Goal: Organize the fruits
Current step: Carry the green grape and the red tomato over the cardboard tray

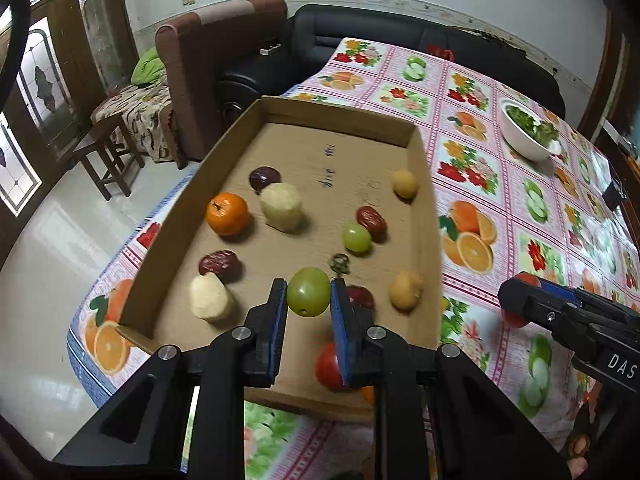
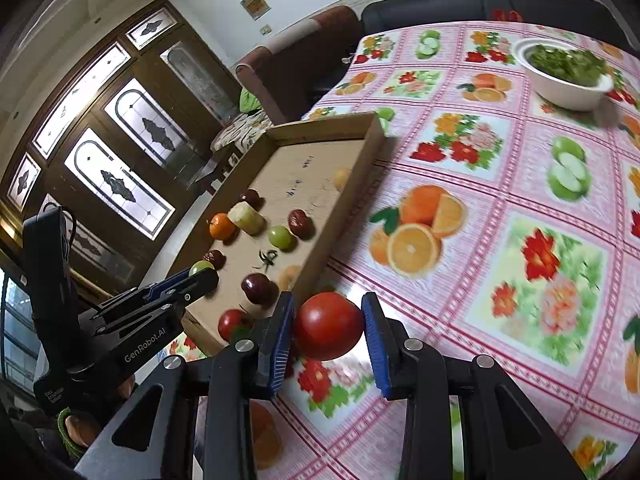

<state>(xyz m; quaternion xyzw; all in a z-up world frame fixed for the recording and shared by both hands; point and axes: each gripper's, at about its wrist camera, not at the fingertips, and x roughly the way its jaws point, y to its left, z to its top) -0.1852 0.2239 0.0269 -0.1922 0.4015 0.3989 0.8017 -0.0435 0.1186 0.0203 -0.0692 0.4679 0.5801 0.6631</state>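
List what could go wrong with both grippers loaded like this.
1. The left gripper pinches a round green grape by its sides; it may slip out or get squashed.
2. The right gripper carries a tomato outside the box; dropped, it could roll across the tablecloth.

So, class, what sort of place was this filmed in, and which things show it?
Most likely a home living or dining room: a table under a fruit-print tablecloth, a dark sofa and brown armchair behind it, and wooden doors with patterned glass.
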